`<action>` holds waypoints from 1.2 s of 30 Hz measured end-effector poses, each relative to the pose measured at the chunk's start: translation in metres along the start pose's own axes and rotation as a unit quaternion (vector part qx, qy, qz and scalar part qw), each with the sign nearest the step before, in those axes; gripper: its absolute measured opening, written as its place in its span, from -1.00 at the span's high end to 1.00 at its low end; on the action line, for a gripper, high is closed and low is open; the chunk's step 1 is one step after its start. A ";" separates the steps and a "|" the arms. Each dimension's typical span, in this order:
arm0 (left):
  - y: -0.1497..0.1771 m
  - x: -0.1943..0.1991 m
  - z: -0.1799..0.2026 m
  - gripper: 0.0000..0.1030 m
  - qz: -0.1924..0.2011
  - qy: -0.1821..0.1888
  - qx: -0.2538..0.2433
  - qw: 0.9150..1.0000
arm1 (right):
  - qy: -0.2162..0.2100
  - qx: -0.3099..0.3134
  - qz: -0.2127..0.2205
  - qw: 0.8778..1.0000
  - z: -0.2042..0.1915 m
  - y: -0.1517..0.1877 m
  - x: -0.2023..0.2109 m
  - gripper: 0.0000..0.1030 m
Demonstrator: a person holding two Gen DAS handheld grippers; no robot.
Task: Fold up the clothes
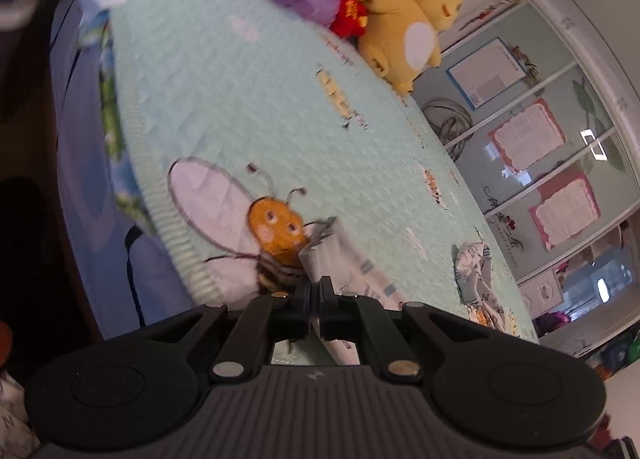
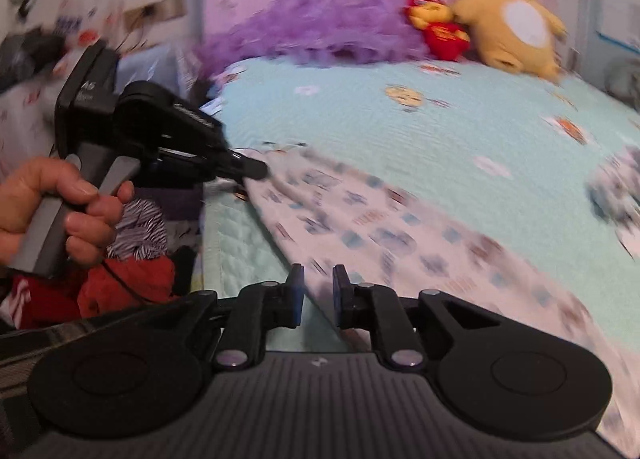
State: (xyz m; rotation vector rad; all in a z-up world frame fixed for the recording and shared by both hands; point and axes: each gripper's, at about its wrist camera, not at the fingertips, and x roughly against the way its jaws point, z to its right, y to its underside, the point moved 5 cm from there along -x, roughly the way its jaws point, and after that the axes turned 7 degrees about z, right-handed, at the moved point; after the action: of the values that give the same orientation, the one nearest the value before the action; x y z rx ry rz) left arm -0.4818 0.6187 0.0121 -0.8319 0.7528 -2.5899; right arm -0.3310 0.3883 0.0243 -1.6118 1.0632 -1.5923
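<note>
A white garment with small blue and red prints (image 2: 380, 219) lies stretched across the pale green bee-pattern blanket (image 2: 400, 131). My left gripper (image 1: 316, 287) is shut on one corner of that garment (image 1: 352, 267), just over the embroidered bee (image 1: 276, 227). In the right wrist view a hand (image 2: 60, 211) holds the left gripper (image 2: 252, 169), its tip pinching the garment's far corner. My right gripper (image 2: 318, 291) is open low over the garment's near edge, which shows through the gap between the jaws. Both views are motion-blurred.
A yellow plush toy (image 2: 508, 7), a small red one (image 2: 436, 31) and a purple fluffy heap (image 2: 320, 19) sit at the bed's head. Another crumpled printed garment (image 2: 616, 187) lies on the right. Red and striped clothes (image 2: 132, 271) are piled left of the bed. Sliding wardrobe doors (image 1: 560, 139) stand beyond.
</note>
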 end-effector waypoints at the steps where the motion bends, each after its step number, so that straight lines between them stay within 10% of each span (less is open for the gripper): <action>1: 0.000 -0.001 0.000 0.98 -0.002 -0.001 0.003 1.000 | 0.011 -0.018 0.001 1.000 0.008 0.004 0.012 0.71; 6: 0.001 -0.005 -0.003 0.98 -0.010 -0.012 0.016 1.000 | 0.097 -0.193 0.011 0.976 0.070 0.047 0.096 0.64; 12: 0.001 -0.005 0.002 0.96 -0.020 -0.013 0.036 0.999 | 0.202 -0.461 0.060 0.862 0.137 0.124 0.180 0.39; 18: -0.010 -0.004 0.027 0.97 -0.010 -0.005 0.022 1.000 | 0.180 -0.549 0.095 0.811 0.160 0.136 0.176 0.21; 20: -0.009 -0.008 0.029 0.97 -0.014 -0.018 0.014 1.000 | 0.172 -0.576 0.107 0.792 0.167 0.140 0.175 0.39; 22: -0.010 -0.015 0.030 0.98 -0.024 -0.023 0.028 0.999 | 0.164 -0.603 0.118 0.771 0.175 0.144 0.174 0.99; 24: -0.020 -0.023 0.038 0.98 -0.033 -0.005 0.059 0.998 | 0.156 -0.630 0.129 0.750 0.183 0.148 0.173 1.00; 31: -0.109 -0.020 0.171 0.98 0.027 0.146 0.043 0.988 | 0.111 -0.623 0.239 0.736 0.226 0.075 0.212 1.00; 36: -0.125 0.004 0.179 0.98 0.068 0.161 0.018 0.984 | 0.079 -0.620 0.269 0.733 0.226 0.055 0.216 1.00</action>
State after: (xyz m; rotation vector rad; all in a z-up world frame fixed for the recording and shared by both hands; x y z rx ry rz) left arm -0.3923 0.6500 0.2087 -0.3391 0.8143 -2.6345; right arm -0.1249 0.1498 0.0646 -1.5480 2.7311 -0.4972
